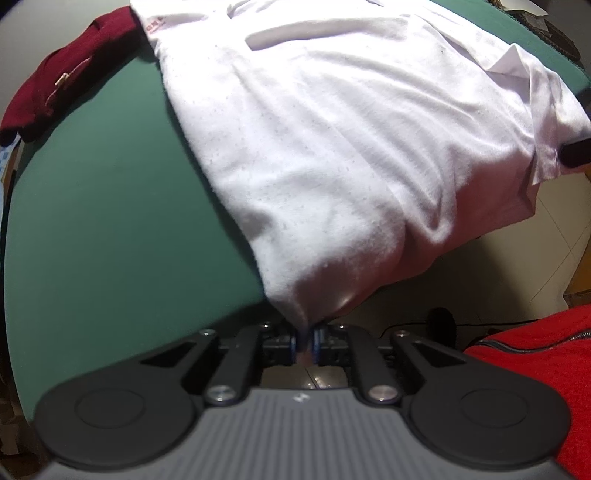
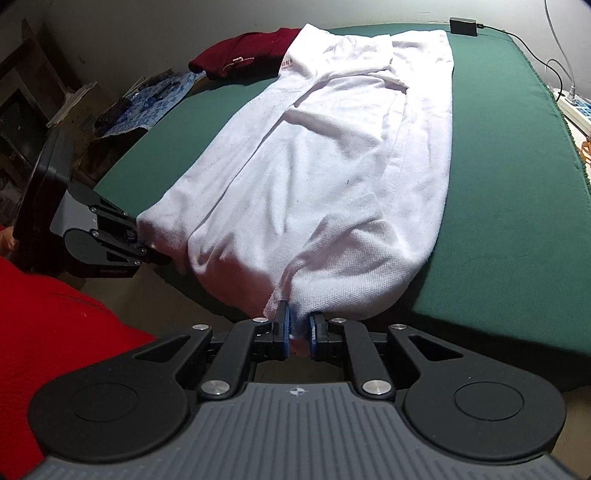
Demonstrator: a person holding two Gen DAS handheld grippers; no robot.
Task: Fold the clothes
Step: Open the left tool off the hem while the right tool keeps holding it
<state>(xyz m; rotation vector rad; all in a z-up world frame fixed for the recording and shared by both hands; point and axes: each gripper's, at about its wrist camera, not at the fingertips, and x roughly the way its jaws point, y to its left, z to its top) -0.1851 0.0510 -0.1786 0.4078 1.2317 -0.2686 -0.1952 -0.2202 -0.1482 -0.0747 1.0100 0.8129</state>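
Observation:
A white shirt (image 1: 332,147) (image 2: 317,166), folded lengthwise, lies along the green table (image 1: 110,203) (image 2: 498,166). Its near hem hangs over the table's front edge. My left gripper (image 1: 304,341) (image 2: 146,247) is shut on the hem's left corner, and the cloth runs down between its blue pads. My right gripper (image 2: 300,334) is shut on the hem's right corner, with a bunch of cloth between the pads. In the left wrist view only a dark tip of the right gripper (image 1: 576,151) shows at the shirt's far corner.
A maroon garment (image 1: 55,85) (image 2: 243,55) lies at the table's far left, next to the shirt's top end. A blue patterned cloth (image 2: 155,99) sits beyond the left edge. A black adapter (image 2: 463,26) and a power strip (image 2: 576,110) are at the right. A person's red garment (image 2: 55,332) is close by.

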